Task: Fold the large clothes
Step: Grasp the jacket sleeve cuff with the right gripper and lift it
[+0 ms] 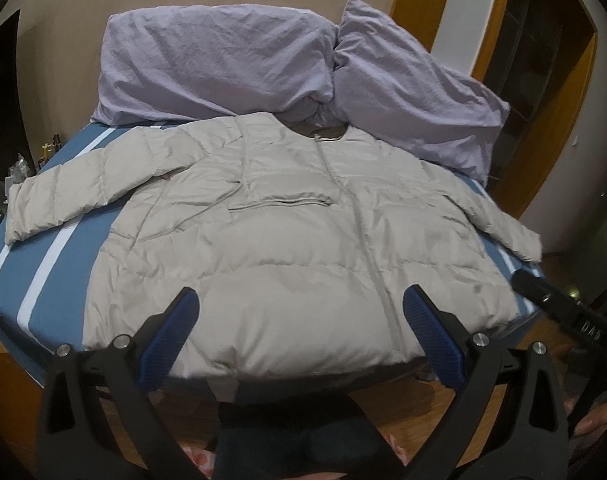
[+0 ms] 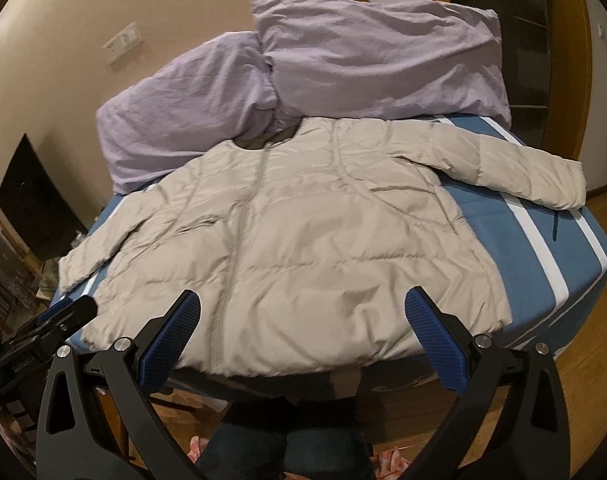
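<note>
I see the jacket [image 1: 287, 240] lying flat on the bed [image 1: 51, 280], collar toward the far wall, hem at the near edge, sleeves spread left and right. Behind it, two pillows [image 1: 219, 68] lean side by side against the wall. My left tongs [image 1: 299, 308] and right tongs [image 2: 303, 312] hang just before the hem, not touching it.

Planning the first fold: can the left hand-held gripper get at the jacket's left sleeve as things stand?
Probably yes. The left hand-held gripper is open above the hem of the jacket, and the sleeve lies spread flat on the bed with nothing over it.
</note>
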{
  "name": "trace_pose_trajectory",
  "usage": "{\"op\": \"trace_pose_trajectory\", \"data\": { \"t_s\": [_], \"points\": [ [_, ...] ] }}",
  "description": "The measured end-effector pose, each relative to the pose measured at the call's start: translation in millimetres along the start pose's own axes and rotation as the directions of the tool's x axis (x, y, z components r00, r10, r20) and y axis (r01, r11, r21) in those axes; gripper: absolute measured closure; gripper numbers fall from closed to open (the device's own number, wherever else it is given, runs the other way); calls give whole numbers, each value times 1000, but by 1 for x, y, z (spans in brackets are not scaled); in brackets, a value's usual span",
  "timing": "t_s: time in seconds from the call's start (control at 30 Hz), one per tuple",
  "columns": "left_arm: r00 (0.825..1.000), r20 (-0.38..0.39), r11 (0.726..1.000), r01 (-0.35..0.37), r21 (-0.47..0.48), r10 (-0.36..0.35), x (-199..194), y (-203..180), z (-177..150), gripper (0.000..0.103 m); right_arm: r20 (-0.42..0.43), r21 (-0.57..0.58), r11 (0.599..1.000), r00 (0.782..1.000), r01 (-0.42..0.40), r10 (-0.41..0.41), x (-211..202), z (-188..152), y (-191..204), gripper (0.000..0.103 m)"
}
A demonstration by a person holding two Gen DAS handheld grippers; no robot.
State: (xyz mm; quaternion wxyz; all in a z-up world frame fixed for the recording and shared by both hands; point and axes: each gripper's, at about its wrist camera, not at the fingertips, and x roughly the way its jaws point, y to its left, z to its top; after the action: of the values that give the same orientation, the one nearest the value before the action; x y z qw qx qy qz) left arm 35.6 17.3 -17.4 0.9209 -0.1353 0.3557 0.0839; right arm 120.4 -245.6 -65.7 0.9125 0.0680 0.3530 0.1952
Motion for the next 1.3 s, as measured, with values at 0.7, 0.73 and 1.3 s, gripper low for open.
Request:
{"op": "trace_pose_trajectory", "data": {
  "t_s": [0.7, 0.73, 1.3],
  "points": [
    [956, -55, 957, -287, 47, 289, 124, 47, 71, 2, -133, 348, 848, 916, 400, -378, 83, 87, -227, 1],
    [952, -60, 954, -297, 49, 300, 129, 48, 72, 2, -144, 373, 823, 903, 428, -405, 84, 90, -245, 2],
    [943, -114, 950, -310, 33, 312, 181, 63, 57, 2, -225, 573, 650, 859, 499, -460, 102, 89, -365, 40]
  ]
}}
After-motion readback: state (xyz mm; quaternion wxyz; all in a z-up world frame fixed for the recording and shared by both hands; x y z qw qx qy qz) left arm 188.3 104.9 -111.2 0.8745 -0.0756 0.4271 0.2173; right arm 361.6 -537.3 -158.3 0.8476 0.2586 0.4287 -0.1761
